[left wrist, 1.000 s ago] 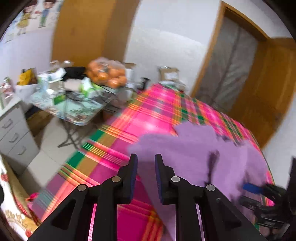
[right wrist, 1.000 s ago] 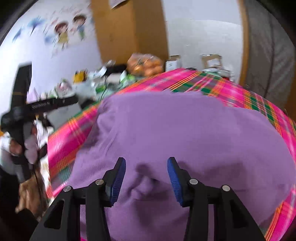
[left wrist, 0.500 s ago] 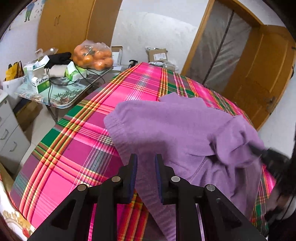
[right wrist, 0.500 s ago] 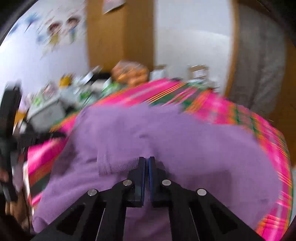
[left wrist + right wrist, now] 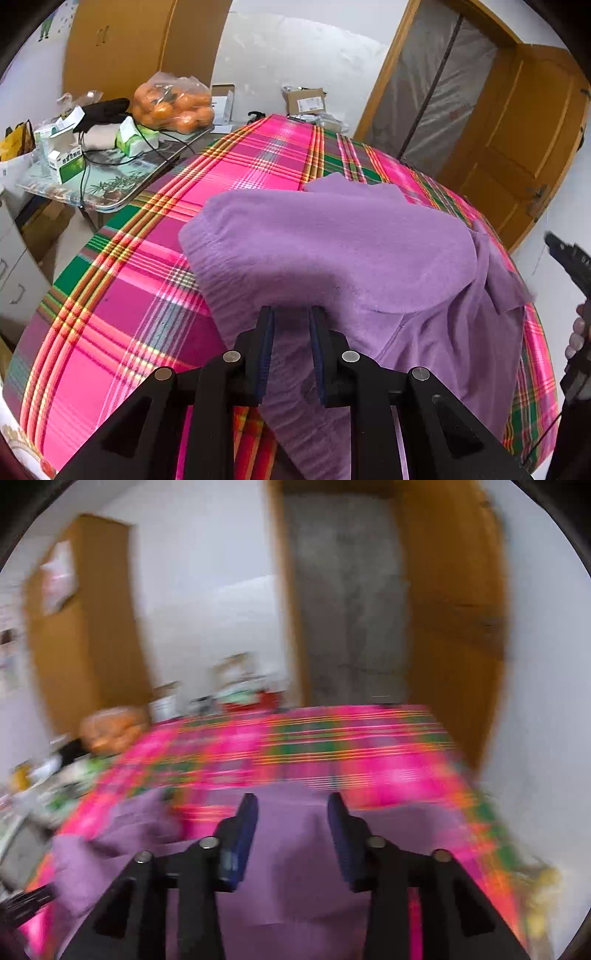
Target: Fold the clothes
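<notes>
A purple fleece garment (image 5: pixel 332 251) lies on the pink plaid bedspread (image 5: pixel 122 295), with one part folded over onto the rest. My left gripper (image 5: pixel 291 325) hovers at the garment's near ribbed edge. Its jaws stand a narrow gap apart with purple cloth showing in the gap, and the pads do not press on it. In the blurred right wrist view my right gripper (image 5: pixel 291 812) is above the garment (image 5: pixel 303 867). Its jaws are opening wide, and nothing is gripped between them. The right gripper (image 5: pixel 569 254) also shows at the right edge, held by a hand.
A side table (image 5: pixel 110 173) left of the bed carries a bag of oranges (image 5: pixel 173 103), small boxes and cables. Grey drawers (image 5: pixel 14 273) stand at the far left. A cardboard box (image 5: pixel 304 101) sits beyond the bed, and a wooden door (image 5: pixel 517 147) is at the right.
The right gripper shut on a fold of the garment, carried it across, then opened and swung off to the right. The left gripper sank closer to the garment's near edge.
</notes>
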Demonstrator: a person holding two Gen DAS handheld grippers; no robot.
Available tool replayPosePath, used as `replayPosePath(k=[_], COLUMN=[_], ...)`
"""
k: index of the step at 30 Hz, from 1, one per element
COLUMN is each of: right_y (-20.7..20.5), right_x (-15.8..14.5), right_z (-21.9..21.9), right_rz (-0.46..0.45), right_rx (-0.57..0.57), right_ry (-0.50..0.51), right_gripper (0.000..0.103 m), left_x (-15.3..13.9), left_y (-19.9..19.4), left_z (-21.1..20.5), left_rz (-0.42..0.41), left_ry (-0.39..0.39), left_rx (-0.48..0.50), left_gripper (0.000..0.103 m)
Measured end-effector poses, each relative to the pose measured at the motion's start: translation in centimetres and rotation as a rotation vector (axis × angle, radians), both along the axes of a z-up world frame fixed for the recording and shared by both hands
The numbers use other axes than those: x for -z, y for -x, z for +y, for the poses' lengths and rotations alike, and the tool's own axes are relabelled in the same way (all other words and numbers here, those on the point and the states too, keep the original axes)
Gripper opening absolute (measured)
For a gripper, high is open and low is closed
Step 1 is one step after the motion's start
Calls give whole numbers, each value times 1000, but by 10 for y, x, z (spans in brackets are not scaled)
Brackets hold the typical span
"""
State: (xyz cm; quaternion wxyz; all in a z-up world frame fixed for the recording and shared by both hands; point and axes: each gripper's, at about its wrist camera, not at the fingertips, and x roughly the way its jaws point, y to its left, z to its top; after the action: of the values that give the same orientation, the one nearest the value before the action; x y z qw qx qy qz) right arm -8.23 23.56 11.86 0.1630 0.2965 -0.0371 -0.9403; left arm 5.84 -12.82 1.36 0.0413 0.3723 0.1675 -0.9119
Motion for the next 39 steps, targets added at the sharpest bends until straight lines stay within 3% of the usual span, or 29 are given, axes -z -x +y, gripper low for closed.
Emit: replayPosePath(k=[4,12,14,15,16,21,26,30,31,34,36,39], right_y=[46,129,137,136,135,148,133,108,105,105,96,81], right_x=[17,63,75,79,81,46,-23,-43,-41,-21,-17,-13], right_z=[-51,-135,-149,-152,-154,-112,-31,22,26,28,26,16], right_rz=[-141,-405,-458,-458,-449,-323,-62,42,42,-41,-37,-27], right_rx=[-220,-443,-486,-492,-493,-327,16,243,280,274,233,132], right_ry=[25,-63,-106,-126,-147,-78,19,26,-12,-38,-31,-25], right_gripper=[42,43,31,7,6,5,5,5,6,7,9,23], left_x=[3,10,11,11,11,12,12,12,11,10,8,5], left_y=[4,10,11,12,12,14,15,17,17,15,13,7], left_z=[-2,-8,-7,-6,-6,-1,2,5,6,4,0,-5], left_rz=[-7,-14,-12,-10,-8,-7,-13,-19,-20,-24,-27,-21], left_ry=[-1,3,17,25,32,70,91,109,111,89,57,37], left_rx=[-3,-7,-1,3,6,17,26,33,31,21,10,-15], left_gripper=[20,20,20,20,20,20,20,20,20,20,20,20])
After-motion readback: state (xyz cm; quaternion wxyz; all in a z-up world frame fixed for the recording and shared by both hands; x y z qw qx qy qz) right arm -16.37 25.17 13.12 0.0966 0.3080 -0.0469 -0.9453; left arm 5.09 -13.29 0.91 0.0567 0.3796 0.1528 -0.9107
